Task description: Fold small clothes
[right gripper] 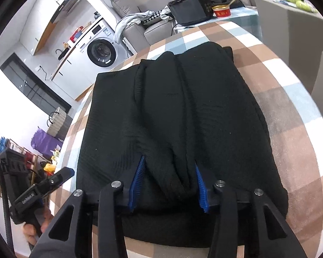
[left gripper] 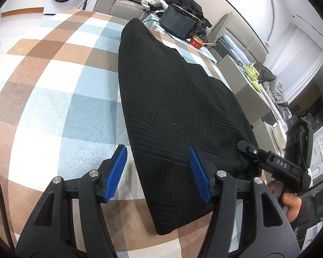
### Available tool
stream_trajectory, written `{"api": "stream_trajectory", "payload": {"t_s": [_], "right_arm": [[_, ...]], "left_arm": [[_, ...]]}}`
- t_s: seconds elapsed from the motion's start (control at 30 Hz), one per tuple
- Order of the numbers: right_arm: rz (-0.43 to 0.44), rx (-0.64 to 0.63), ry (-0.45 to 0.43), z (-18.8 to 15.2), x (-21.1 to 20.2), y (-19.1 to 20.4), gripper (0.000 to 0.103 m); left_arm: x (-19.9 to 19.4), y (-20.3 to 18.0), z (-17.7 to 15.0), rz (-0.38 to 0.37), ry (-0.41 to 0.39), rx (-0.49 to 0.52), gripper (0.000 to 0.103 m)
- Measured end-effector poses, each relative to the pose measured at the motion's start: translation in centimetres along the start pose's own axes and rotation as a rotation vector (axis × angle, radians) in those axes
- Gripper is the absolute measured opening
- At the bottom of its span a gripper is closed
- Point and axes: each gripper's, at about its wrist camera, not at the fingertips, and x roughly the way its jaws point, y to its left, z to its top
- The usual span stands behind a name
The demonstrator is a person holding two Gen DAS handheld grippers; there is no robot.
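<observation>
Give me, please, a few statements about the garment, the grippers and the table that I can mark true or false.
1. The garment is black. True.
2. The left gripper is shut on it. False: its jaws stand open, one finger over the blanket.
3. The right gripper has fabric bunched between its fingers. True.
4. The blanket is plain white. False: it is checked brown, blue and white.
5. A red bowl stands beyond the garment. True.

Left gripper [left gripper: 159, 172] low, jaws spread wide, blue pads [left gripper: 116, 172] apart, nothing between them. Right gripper [right gripper: 169, 182] jaws parted, pads [right gripper: 201, 189] pressed down into fabric. Bare hand [left gripper: 290, 202] wraps right handle.
</observation>
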Motion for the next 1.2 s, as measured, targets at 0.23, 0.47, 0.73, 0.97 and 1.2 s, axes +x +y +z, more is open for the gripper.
{"api": "stream_trajectory", "payload": {"t_s": [0.23,0.47,0.73,0.97,1.2], "right_arm": [[0.018,-0.119,-0.094,0.9,-1.6,3.2,0.011],[-0.154,-0.194,-0.269,-2.8,-8.4,3.0,0.01],[-0.136,-0.057,-0.091,-2.6,-5.4,-1.7,0.023],[-0.122,-0.136,-0.133,-1.1,-6.1,-0.5,0.016],[-0.216,-0.135,-0.029,-1.0,-5.0,-1.9,0.026]], "left_arm": [[-0.5,-0.4,0.0,-0.001,-0.017,0.005,0.056],[0.2,-0.7,-0.3,-0.005,0.007,0.012,0.056],[2.0,-1.9,-0.5,-0.005,0.051,0.038,0.056],[3.6,-2.3,0.0,-0.007,0.088,0.035,0.056],[4.2,-2.4,0.5,-0.003,0.093,0.034,0.056]]}}
